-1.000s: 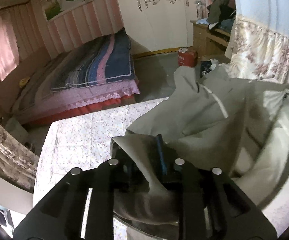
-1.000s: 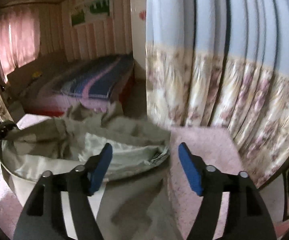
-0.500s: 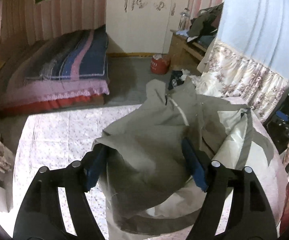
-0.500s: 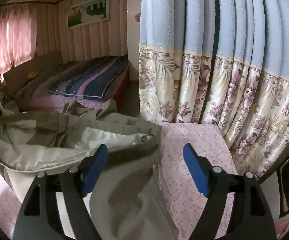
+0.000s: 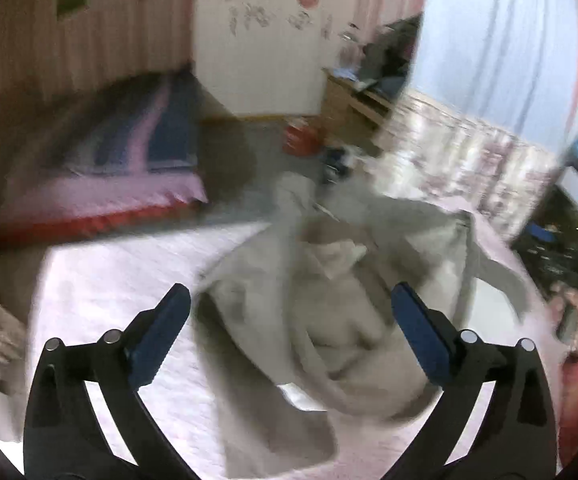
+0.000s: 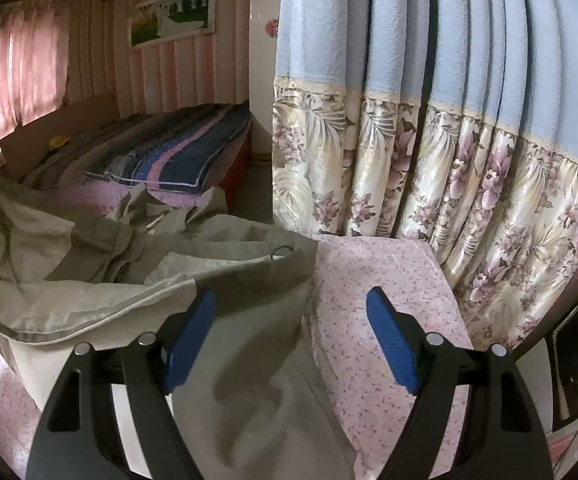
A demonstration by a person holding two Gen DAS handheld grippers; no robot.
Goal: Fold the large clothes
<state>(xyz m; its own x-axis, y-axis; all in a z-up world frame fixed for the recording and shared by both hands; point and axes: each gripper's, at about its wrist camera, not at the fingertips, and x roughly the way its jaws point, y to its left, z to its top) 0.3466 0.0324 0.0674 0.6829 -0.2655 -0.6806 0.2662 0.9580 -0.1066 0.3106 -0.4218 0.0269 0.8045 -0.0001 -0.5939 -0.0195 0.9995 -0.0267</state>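
Note:
A large grey-beige garment (image 5: pixel 329 312) lies rumpled on a table with a pink flowered cloth (image 5: pixel 101 280). My left gripper (image 5: pixel 289 316) hovers above it, its jaws opening wide, the cloth below them and free of the blue pads (image 5: pixel 161 336). The left wrist view is blurred. In the right wrist view the same garment (image 6: pixel 101 272) spreads to the left and under my right gripper (image 6: pixel 293 320), which stands open above its edge and the tablecloth (image 6: pixel 377 272), gripping nothing.
A bed with a striped blue and pink quilt (image 6: pixel 177 152) stands beyond the table. A blue and floral curtain (image 6: pixel 429 140) hangs close on the right. A white wardrobe (image 5: pixel 257 40), a wooden desk (image 5: pixel 353 100) and a red container (image 5: pixel 301 140) stand farther back. A person's hand (image 5: pixel 577 320) shows at the right.
My left gripper let go of the garment fold it was shut on, opened wide and rose; the fabric dropped onto the table. The right gripper stayed open and nearly still.

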